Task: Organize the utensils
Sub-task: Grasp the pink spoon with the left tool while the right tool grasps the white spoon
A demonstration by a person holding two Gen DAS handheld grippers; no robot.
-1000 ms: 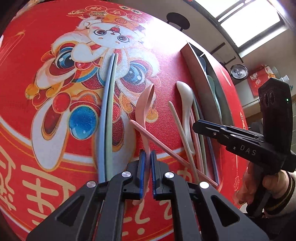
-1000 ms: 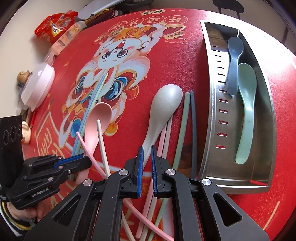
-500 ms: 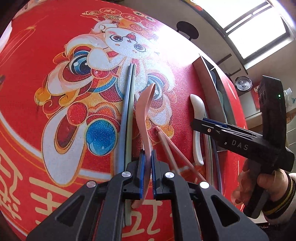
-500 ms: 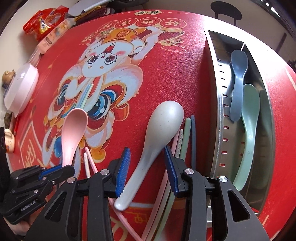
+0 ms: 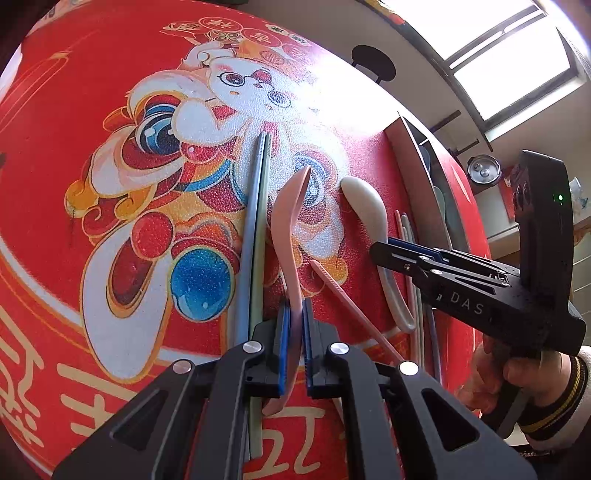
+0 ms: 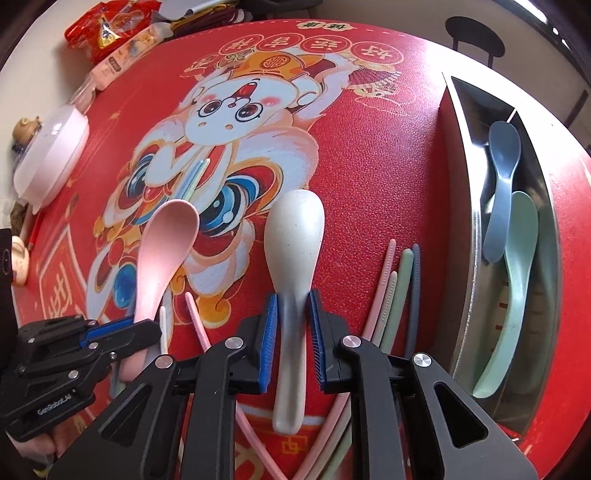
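My left gripper (image 5: 293,314) is shut on the handle of a pink spoon (image 5: 290,229), lifted edge-on above the red mat; the pink spoon also shows in the right wrist view (image 6: 162,247). My right gripper (image 6: 291,310) has its jaws around the handle of a white spoon (image 6: 293,236) lying on the mat, with small gaps either side. Several chopsticks (image 6: 400,280) lie just right of the white spoon. A blue-grey and a green chopstick (image 5: 256,221) lie left of the pink spoon. A steel tray (image 6: 469,155) at right holds a blue spoon (image 6: 502,177) and a green spoon (image 6: 517,266).
A loose pink chopstick (image 5: 343,295) lies slanted on the mat between the spoons. A white lidded bowl (image 6: 51,155) and snack packets (image 6: 110,33) sit at the mat's far left edge. A black chair (image 6: 474,35) stands beyond the table.
My left gripper has raised the pink spoon off the mat. My right gripper opened, moved down over the white spoon's handle, and has narrowed around it.
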